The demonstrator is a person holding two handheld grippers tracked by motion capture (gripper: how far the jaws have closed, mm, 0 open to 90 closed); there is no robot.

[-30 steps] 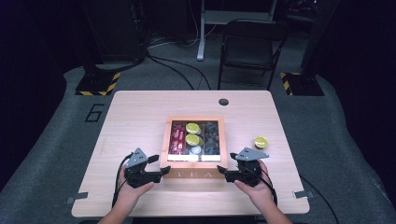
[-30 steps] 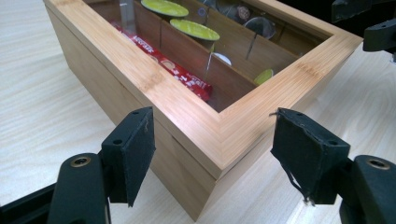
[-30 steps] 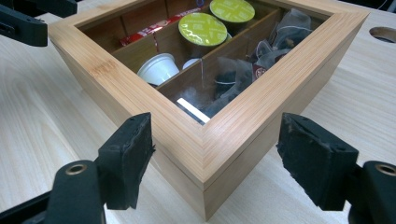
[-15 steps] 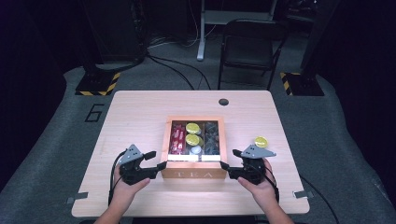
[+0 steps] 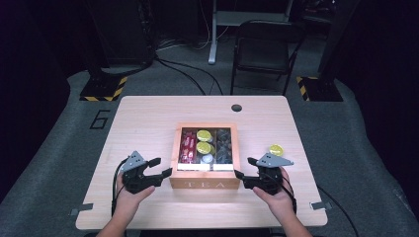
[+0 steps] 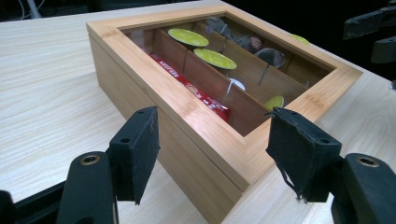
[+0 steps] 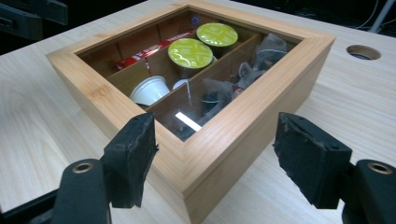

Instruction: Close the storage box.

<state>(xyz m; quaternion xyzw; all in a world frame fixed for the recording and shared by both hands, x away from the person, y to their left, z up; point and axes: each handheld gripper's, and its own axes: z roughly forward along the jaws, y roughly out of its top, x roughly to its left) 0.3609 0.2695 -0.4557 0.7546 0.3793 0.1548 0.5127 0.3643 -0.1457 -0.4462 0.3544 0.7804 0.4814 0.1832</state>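
On the table's (image 5: 148,123) near middle sits the closed tea box (image 5: 205,183), lid window showing red sachets (image 5: 188,146), green-topped pods (image 5: 203,135) and dark tea bags (image 5: 223,143). Left gripper (image 5: 167,172) and right gripper (image 5: 238,174) flank its front corners, jaws apart and just narrowing, gripping nothing. Likely next: pinch the lid edge and lift.

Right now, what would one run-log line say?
tea box: lid closed | left tongs: open at its corner | right tongs: open at its other corner
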